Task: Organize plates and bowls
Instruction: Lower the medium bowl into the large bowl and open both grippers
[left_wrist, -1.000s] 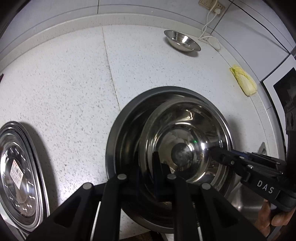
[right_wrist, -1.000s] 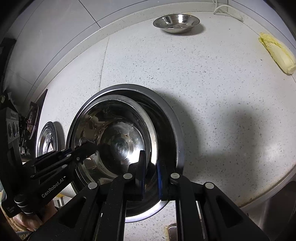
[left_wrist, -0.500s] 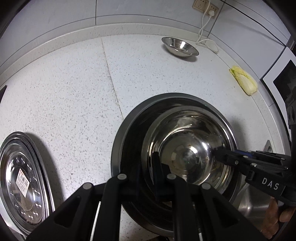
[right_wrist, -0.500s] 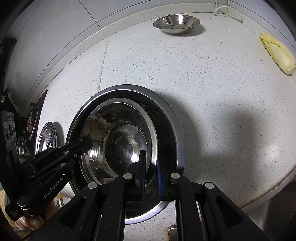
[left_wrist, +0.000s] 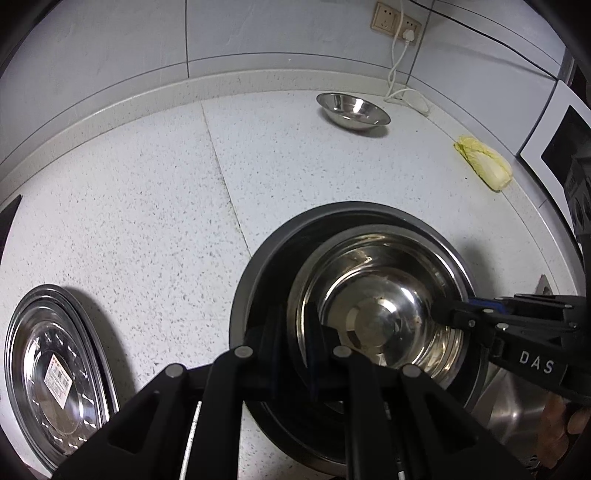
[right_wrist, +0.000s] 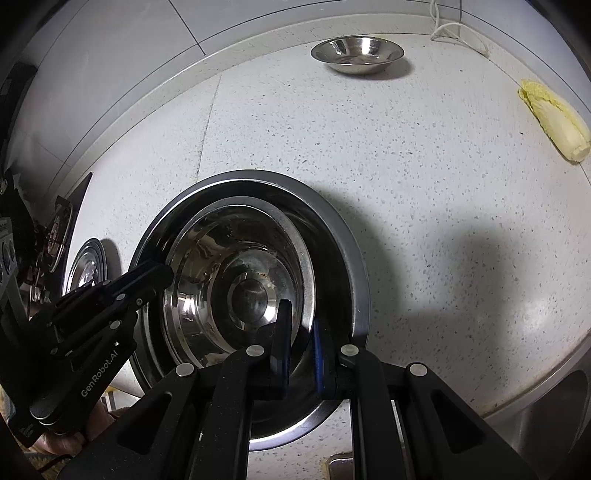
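Bowls sit one inside another low in the middle of both pictures: a shiny steel bowl (left_wrist: 376, 306) rests in a bigger dark basin (left_wrist: 258, 280) on the speckled white table (left_wrist: 147, 206).

Your left gripper (left_wrist: 297, 332) has its fingers pinched on the near rim of the shiny bowl, one finger inside and one outside. Your right gripper (right_wrist: 300, 345) is clamped on the rim of the same bowl at the other side.

That bowl is thin metal. I think it is stiff and light, and it will not break, but it is smooth and slippery, so it could slide out or tip. The flat rim is the best place to hold, and two holds across from each other keep it level. Lift slowly and straight up, because the basin wall is close all around it.

You have lots of open table in the upper half of both pictures. Another small bowl (left_wrist: 352, 110) sits far back by the wall. A yellow cabbage (left_wrist: 484, 166) lies at the upper right. A flat steel plate (left_wrist: 55, 369) lies at the lower left, near the table edge. A sink edge shows at the lower right, so keep away from there.
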